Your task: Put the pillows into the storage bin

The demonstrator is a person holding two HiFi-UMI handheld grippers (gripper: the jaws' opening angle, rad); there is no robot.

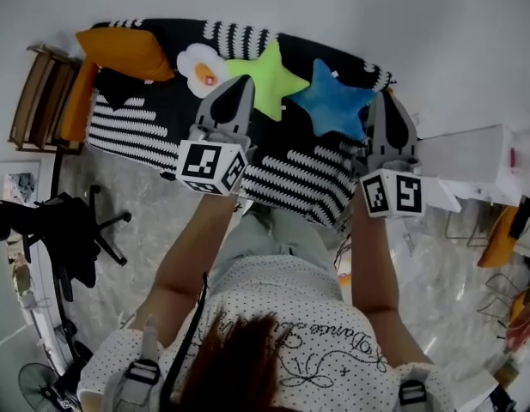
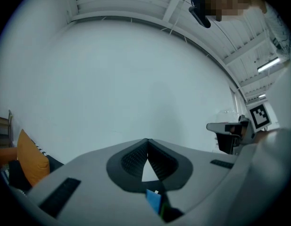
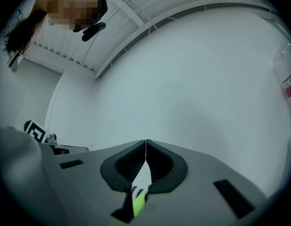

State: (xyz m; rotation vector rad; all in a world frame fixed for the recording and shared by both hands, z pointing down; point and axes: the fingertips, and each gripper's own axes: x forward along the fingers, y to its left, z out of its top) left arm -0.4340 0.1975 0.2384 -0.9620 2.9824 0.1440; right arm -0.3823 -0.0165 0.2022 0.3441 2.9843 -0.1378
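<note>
Your left hand-held gripper (image 1: 244, 82) and right hand-held gripper (image 1: 386, 99) are both clenched with nothing between the jaws, held out over the black-and-white striped cover (image 1: 131, 127). The pillows lie on it in a row: orange pillow (image 1: 127, 52), egg pillow (image 1: 203, 69), green star (image 1: 269, 82), blue star (image 1: 338, 99).
</note>
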